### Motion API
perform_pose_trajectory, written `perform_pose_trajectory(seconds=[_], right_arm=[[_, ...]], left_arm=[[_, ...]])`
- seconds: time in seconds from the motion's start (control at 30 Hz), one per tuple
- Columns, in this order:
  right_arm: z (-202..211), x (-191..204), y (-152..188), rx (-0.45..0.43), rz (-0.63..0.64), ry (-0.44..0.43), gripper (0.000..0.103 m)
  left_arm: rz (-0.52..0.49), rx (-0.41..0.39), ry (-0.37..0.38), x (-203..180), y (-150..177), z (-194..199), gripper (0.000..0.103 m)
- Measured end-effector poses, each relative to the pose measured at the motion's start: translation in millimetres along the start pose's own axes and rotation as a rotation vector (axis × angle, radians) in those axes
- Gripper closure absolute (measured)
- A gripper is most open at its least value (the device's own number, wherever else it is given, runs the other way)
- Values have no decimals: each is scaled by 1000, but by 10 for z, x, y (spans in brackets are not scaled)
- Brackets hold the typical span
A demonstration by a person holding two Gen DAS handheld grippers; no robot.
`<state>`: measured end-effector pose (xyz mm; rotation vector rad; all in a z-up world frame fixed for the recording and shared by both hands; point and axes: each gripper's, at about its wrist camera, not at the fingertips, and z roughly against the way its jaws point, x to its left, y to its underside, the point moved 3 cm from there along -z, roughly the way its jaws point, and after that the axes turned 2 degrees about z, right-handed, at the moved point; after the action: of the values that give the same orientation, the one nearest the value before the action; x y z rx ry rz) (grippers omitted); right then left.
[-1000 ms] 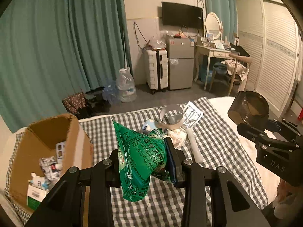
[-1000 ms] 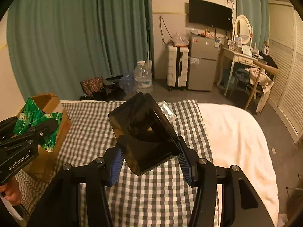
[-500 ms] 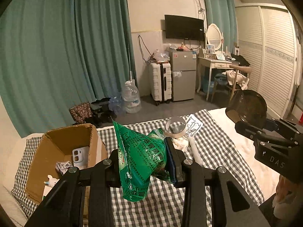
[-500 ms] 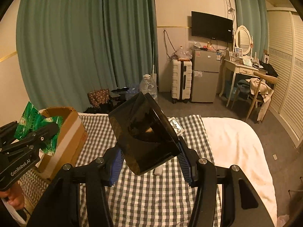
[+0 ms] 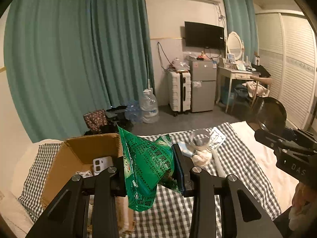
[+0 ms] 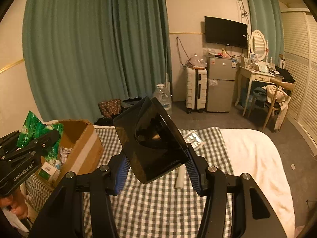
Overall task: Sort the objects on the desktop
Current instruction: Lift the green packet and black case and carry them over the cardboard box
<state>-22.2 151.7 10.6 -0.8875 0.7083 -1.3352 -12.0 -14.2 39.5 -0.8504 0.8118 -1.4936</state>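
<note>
Left wrist view: I look over a bed draped in a grey-and-white checked cloth (image 5: 243, 164), with an open cardboard box (image 5: 79, 158) standing on its left side. Inside the box I see a white device with two dark square openings (image 5: 102, 163) and some crumpled packaging. My left gripper (image 5: 148, 170) is clenched on a green snack bag (image 5: 146, 162), glossy and crinkled, printed with pale lettering. I hold the bag in the air just beside the box's right wall; its long axis runs nearly upright, one pointed corner up and tilted toward the box, the sealed lower end hanging below the fingers.

Right wrist view: my right gripper (image 6: 156, 166) grasps a dark translucent container (image 6: 150, 138) between blue ribbed pads (image 6: 193, 173). The container is smoky black, with a flat squarish side and a round hollow. It sits tilted, with the hollow facing up and to the right, raised above the middle of the cloth.

On the far part of the cloth lie a clear roll of tape (image 5: 200, 138), a white tube (image 5: 219, 162), a clear plastic packet (image 5: 217, 138) and a crumpled tissue (image 5: 201, 156), close together and well apart from the box.
</note>
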Motion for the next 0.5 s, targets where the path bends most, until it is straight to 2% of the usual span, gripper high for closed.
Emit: perform_pose_trajectory(seconds=[0.2,0.5], right_arm=[[-94,217,-68,-5,-28,-61,51],[-403,750,-74,7,12,-121,51]], left_arm=[[28,-10,-37,303,36,-42,68],[63,-3,-130,924,193,-236,68]])
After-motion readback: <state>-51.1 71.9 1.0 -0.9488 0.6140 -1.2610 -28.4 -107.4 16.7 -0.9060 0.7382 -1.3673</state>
